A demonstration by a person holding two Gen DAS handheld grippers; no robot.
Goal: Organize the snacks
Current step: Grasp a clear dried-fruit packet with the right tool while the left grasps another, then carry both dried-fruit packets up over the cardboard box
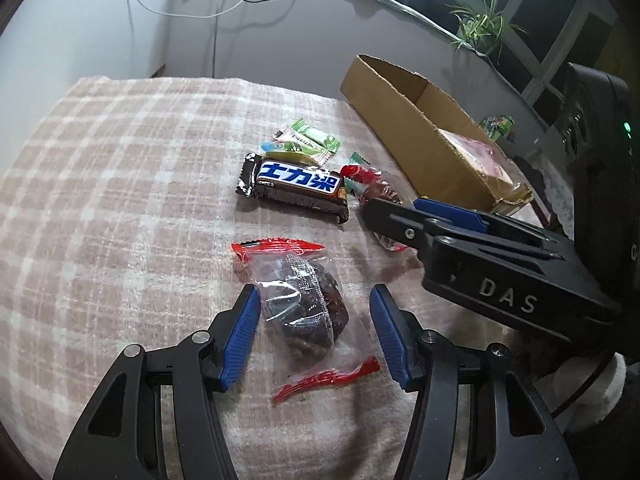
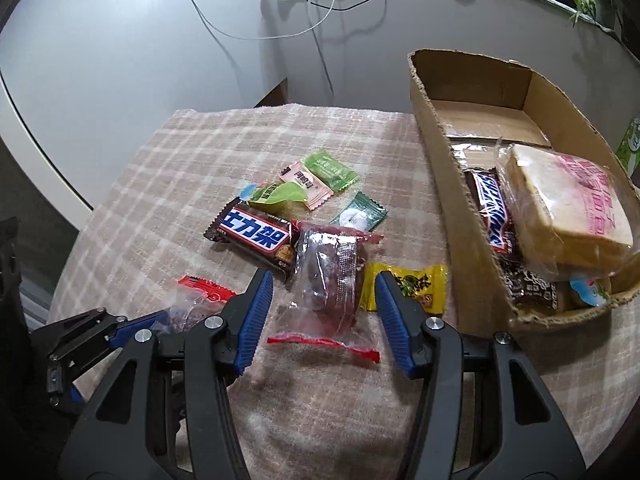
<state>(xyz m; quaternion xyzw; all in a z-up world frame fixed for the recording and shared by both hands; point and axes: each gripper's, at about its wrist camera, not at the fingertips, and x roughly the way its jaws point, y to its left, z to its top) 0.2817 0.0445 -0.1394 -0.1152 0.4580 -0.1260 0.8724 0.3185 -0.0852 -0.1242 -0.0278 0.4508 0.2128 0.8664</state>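
Two clear packets with red crimped ends, each holding a dark cake, lie on the plaid cloth (image 1: 120,200). My left gripper (image 1: 314,290) stands open astride one cake packet (image 1: 308,304); the left pad is at the wrapper's edge, the right pad apart from it. Over the other cake packet (image 2: 332,280) my right gripper (image 2: 324,276) is also open, with a gap on each side. A Snickers bar (image 2: 256,236) lies just beyond, with several small candies (image 2: 320,176) behind it. Each gripper shows in the other's view: right gripper (image 1: 396,204), left gripper (image 2: 120,320).
A cardboard box (image 2: 452,200) stands at the right, holding a wrapped bread slice (image 2: 568,208), another Snickers bar (image 2: 494,212) and more snacks. A yellow packet (image 2: 412,284) lies by its near wall. Cables hang on the wall behind.
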